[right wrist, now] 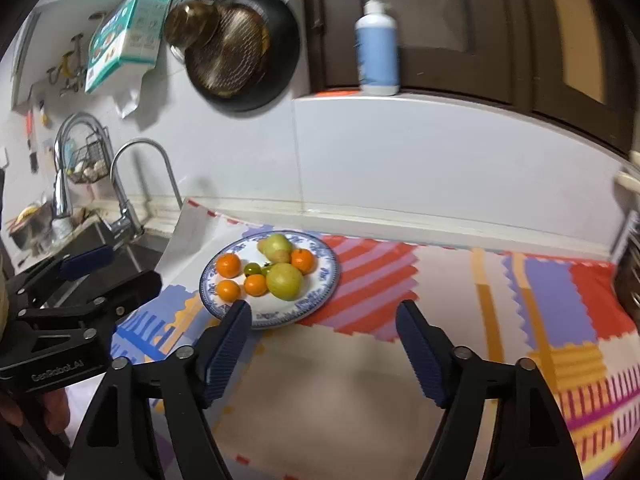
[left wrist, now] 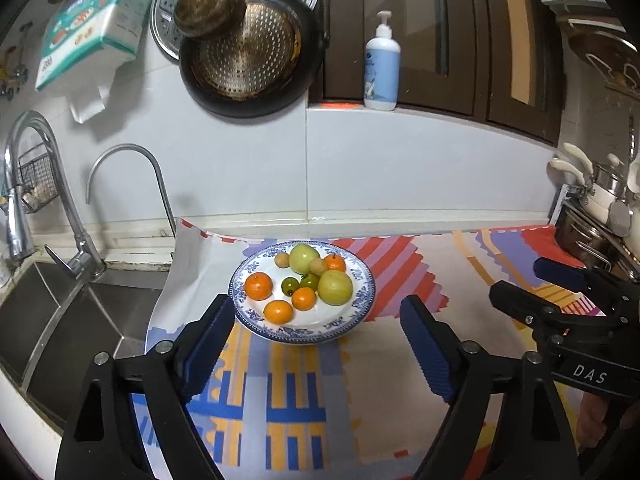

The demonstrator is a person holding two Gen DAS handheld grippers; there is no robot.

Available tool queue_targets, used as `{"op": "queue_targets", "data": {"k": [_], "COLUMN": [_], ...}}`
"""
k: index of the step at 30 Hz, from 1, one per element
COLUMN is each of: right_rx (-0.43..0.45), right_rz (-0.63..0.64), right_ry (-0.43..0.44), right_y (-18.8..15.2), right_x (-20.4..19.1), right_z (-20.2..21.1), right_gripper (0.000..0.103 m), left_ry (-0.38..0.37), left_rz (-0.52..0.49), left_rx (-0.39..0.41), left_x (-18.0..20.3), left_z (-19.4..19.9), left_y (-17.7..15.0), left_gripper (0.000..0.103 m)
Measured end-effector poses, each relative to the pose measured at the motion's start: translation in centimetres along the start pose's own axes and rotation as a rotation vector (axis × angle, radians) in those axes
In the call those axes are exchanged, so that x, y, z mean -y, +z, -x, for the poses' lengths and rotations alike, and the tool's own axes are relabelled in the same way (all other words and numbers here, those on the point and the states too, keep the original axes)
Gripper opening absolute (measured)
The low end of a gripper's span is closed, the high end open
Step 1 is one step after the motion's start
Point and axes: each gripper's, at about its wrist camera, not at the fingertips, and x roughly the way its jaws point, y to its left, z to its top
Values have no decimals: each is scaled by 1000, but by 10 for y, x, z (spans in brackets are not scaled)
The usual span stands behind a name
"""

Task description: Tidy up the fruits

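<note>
Both pairs of fingers stand wide apart and grip nothing: the left gripper point(left wrist: 316, 344) and the right gripper point(right wrist: 324, 344) hang above the patterned mat point(left wrist: 400, 360), clear of it. The fruits point(left wrist: 304, 280) lie heaped on the blue-rimmed plate point(left wrist: 360, 300), ahead of the left gripper and ahead-left of the right. I judge the left hand nearer.

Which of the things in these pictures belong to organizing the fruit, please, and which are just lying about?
Part of the job:
- plate
- oranges
- big green fruits
- small green fruits
- small tan fruits
- left gripper, open
- right gripper, open

Just lying about:
- soap bottle
- hanging pan
- tissue pack
- taps
- sink
- patterned mat
</note>
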Motion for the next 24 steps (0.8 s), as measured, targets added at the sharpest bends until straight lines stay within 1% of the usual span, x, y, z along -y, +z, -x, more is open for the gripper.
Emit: {"op": "queue_targets", "data": {"k": [4,8,13,20,24], "right_rx": [21,26,19,14,15], "right_rz": [-19,-26,-45,-43,-36], "right_ry": [-43,-75,-90,-104,-103], "right_y": [-10,-18,-27,-34,-36], "right_x": [6,11,19,25,26], "right_z": [22,39,53,63,64], "right_gripper": [80,84,84,84,84], "left_ry": [8,-1,-6,-3,1], "left_rz": [-9,-8,-24,-25,-19], "left_rx": [23,29,45,50,36], "left_x": [8,16,27,34,35], "left_z": [14,23,31,37,39], "left_y": [-5,-10,-15,-19,-22], "left_gripper": [92,95,103,103,103]}}
